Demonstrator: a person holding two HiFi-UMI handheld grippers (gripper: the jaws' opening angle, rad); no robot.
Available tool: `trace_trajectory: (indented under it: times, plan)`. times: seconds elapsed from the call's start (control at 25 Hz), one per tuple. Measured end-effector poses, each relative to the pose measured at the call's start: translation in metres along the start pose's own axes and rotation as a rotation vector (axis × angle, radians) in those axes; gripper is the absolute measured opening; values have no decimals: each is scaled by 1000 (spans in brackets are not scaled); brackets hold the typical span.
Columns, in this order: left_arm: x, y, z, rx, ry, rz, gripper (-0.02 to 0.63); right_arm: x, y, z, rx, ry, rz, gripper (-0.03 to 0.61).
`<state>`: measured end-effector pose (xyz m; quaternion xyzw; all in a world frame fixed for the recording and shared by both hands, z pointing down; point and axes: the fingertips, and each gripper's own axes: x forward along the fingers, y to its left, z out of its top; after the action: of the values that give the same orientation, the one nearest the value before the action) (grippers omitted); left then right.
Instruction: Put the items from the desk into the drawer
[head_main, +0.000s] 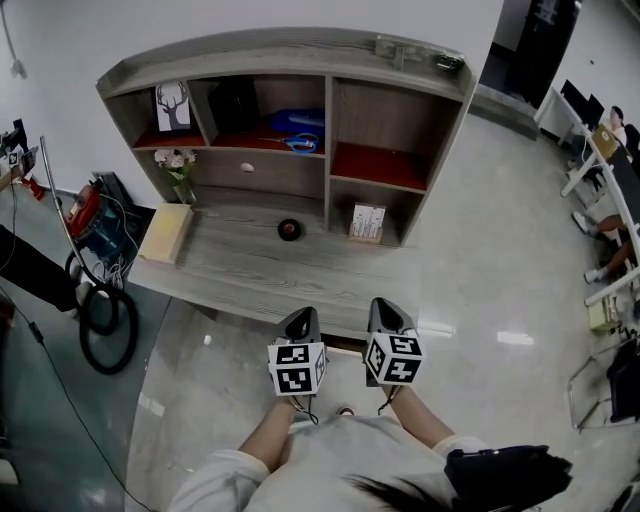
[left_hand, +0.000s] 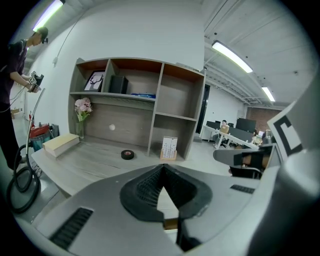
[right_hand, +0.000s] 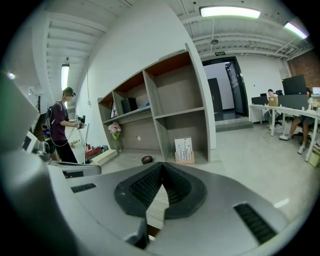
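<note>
A black tape roll lies in the middle of the grey wooden desk. A small card stand sits in the lower right cubby. The drawer under the shelf is closed, with a white knob. My left gripper and right gripper hover side by side at the desk's near edge. Both are shut and hold nothing.
A pale wooden box and a vase of flowers stand at the desk's left end. Cables and a hose lie on the floor to the left. A person stands beyond the left end.
</note>
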<state>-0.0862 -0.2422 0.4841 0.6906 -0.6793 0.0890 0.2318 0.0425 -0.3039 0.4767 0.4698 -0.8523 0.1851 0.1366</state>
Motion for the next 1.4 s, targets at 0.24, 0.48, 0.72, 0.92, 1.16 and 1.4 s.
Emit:
trace_trajectory:
  times: [0.24,0.48,0.72,0.92,1.16,1.4]
  plan:
    - [-4,20,-1,-25,-8,41,-3,10,12,-5,-20,22,26,-2]
    - [-1,36,1,-28,-8,59,-3,22,25,3,-25,6,42,-2]
    - [11,54,-1,-25,0,78,-3,38,30,-2,-21,29,38,-2]
    - [28,68,0,-26,4,78,-3,53,29,-7,-5,50,20,-2]
    - [47,82,5,-31,2,72,-2,67,25,-12,9,70,-3,-2]
    - [64,100,8,-27,7,87,0,81,24,-13,18,86,-17,-2]
